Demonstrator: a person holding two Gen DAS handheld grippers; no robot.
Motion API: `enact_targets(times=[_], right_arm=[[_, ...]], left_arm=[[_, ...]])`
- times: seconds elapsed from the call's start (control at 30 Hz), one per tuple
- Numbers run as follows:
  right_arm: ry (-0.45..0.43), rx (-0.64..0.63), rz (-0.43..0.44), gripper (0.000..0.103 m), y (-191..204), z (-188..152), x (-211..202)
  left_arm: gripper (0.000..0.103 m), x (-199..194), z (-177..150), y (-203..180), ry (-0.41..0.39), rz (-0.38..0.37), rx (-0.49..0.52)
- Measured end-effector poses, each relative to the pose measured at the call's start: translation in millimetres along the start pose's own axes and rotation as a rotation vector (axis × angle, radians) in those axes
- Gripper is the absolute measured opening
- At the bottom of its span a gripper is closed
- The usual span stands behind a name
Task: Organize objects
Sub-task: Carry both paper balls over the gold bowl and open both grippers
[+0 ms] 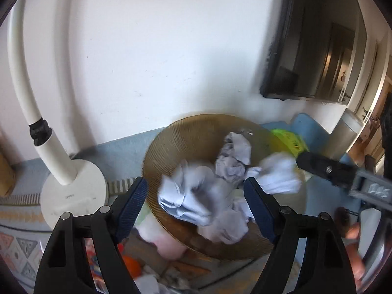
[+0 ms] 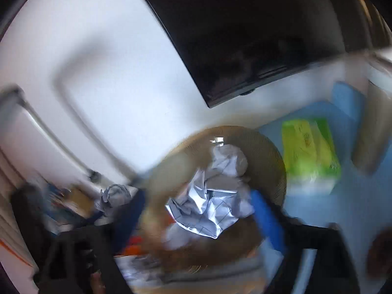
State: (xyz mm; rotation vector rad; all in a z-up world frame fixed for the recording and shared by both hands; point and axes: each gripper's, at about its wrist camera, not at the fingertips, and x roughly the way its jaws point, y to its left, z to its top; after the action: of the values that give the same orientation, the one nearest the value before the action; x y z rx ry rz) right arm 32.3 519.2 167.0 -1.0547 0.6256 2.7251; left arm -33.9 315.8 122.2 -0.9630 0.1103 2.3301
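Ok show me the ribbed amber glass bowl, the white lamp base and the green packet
Ribbed amber glass bowl [image 1: 171, 144]: left wrist view, bare inner wall near the far rim.
White round lamp base [image 1: 80, 191]: left wrist view, flat top of the disc.
Bright green packet [image 2: 308, 147]: right wrist view, middle of its blurred face.

We note the left gripper [image 1: 196, 196] pitched forward and downward, its two blue-padded fingers [image 1: 133, 205] spread wide, nothing pressed between the pads. Both black finger arms run up from the lower corners of the left wrist view, sharp and level with each other.

In that same view the right gripper [image 1: 325, 169] enters from the right edge, black tip leading, grey body behind. A hand [image 1: 355, 235] shows below it at the right edge, partly hidden.

In the right wrist view the right gripper's own fingers [image 2: 268, 220] are smeared by blur; we read them as parted, with no pad contact visible.
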Motion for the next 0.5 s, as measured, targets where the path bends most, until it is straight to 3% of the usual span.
enact_targets(times=[0.1, 0.17, 0.2, 0.27, 0.37, 0.5], right_arm=[[-0.015, -0.032, 0.109, 0.088, -15, -30, -25], [0.015, -0.087, 0.163, 0.088, -13, -62, -44], [0.029, -0.113, 0.199, 0.090, -11, -83, -53], [0.060, -0.117, 0.274, 0.100, -3, -121, -64], [0.110, -0.124, 0.358, 0.103, 26, -165, -64], [0.061, -0.222, 0.211, 0.103, 65, -193, -54]], left_arm=[[0.079, -38, -20, 19, -0.038, -0.122, -0.035], [0.080, -82, -42, 30, -0.088, -0.146, -0.034], [0.087, -102, -54, 36, -0.117, -0.146, -0.025], [0.103, -141, -92, 53, -0.171, -0.067, -0.005], [0.103, -174, -150, 88, -0.187, 0.122, -0.001], [0.102, -167, -211, 159, -0.089, 0.280, -0.153]])
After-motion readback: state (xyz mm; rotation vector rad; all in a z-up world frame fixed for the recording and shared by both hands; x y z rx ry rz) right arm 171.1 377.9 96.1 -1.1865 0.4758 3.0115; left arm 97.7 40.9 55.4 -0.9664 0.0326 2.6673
